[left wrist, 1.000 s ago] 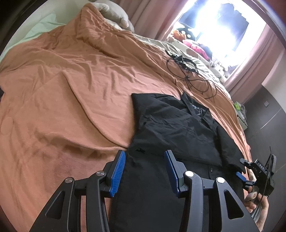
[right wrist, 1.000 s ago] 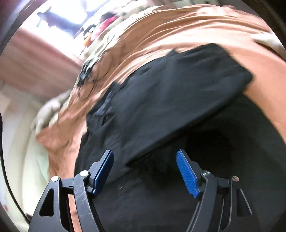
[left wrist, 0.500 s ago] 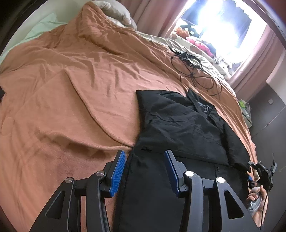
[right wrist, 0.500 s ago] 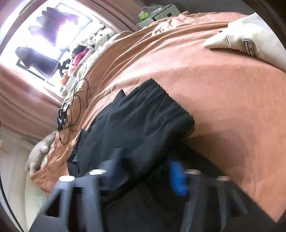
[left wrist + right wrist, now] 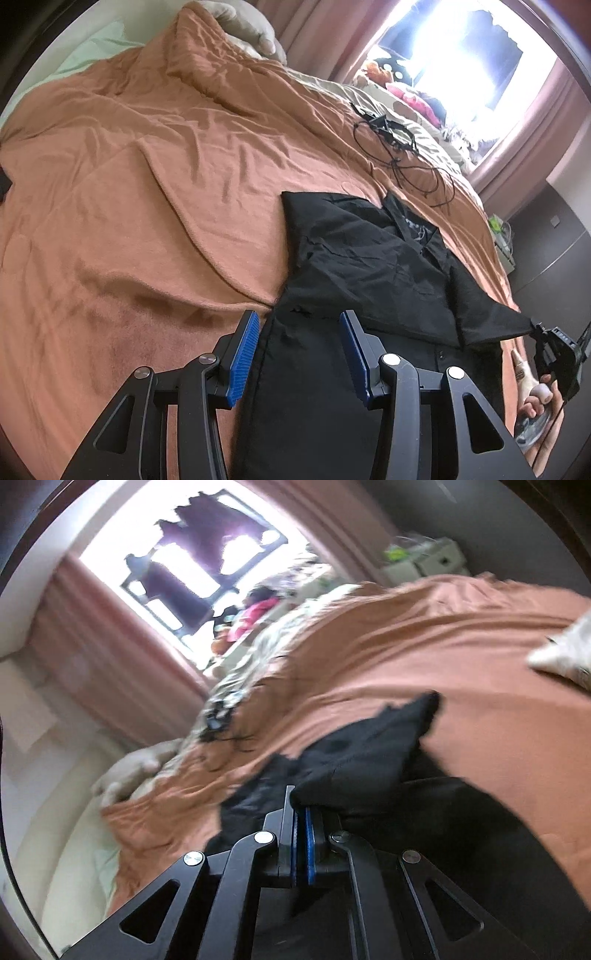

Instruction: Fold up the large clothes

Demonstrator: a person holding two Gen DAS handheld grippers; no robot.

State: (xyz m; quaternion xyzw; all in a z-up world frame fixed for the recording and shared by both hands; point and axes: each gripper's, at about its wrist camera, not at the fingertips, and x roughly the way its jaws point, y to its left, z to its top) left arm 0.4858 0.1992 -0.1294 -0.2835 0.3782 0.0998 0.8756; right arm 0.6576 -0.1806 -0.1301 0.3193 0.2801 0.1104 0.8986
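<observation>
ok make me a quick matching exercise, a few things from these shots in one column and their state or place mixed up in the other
Things:
1. left hand-held gripper
2. right hand-held gripper
3. black cables
4. pillow

States or places:
A. shut on the black garment's sleeve
B. at the head of the bed
C. open above the garment's edge
D. loose on the orange blanket, beyond the collar

Pairs: 1-C, 2-A, 3-D, 4-B

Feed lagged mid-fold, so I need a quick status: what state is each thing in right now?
Left tongs: open, over the garment's edge.
Right tongs: shut on the sleeve.
Black garment: spread on the blanket, partly folded.
Sleeve: pulled taut.
Orange blanket: wrinkled.
Black cables: tangled, loose.
</observation>
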